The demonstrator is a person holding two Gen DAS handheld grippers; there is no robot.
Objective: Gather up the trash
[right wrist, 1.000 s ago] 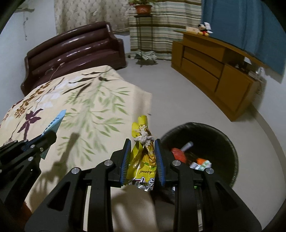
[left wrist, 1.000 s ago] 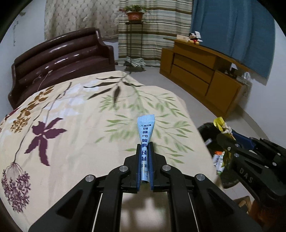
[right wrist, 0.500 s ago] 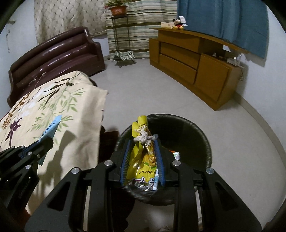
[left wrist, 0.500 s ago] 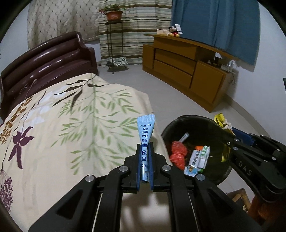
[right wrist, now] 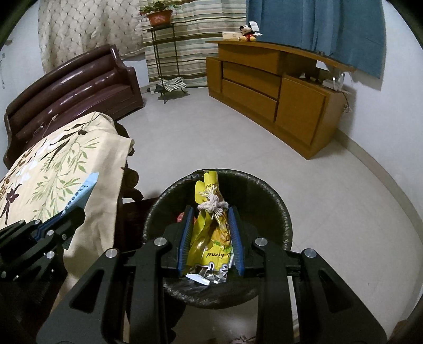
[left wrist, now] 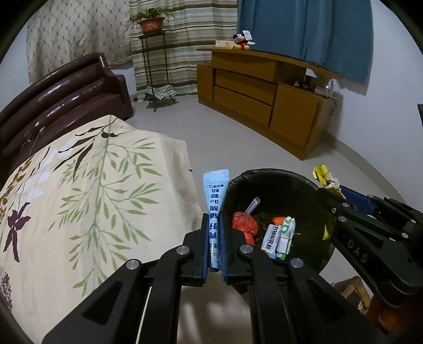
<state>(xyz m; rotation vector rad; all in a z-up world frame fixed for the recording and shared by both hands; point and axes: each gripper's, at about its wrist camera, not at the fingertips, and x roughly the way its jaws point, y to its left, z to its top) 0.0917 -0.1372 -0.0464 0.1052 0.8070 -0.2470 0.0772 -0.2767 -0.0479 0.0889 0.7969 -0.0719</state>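
trash is clamped in both tools: the left gripper is closed tight on a flat light-blue sachet with dark blue print, which stands upright between the blue pads and pokes well past the fingertips; the right gripper is closed on a crumpled yellow snack bag tied near its top with a knot of white string, the foil lower end hanging out below the pads. in the right wrist view the yellow bag sits directly over the mouth of the round bin lined with a black bag, and the left gripper with its sachet shows at the lower left, over the edge of the bedspread. in the left wrist view the sachet is just beside the bin's near left rim, in front of the corner of the floral cream bedspread, while the right gripper reaches in from the right edge over the bin's far side. inside the bin lie a red crumpled wrapper, a white and green packet and a pale stick-like piece. behind are a dark brown sofa, a wooden sideboard with a plush toy on top, a potted plant on a thin metal stand, striped and blue curtains, and a pale tiled floor
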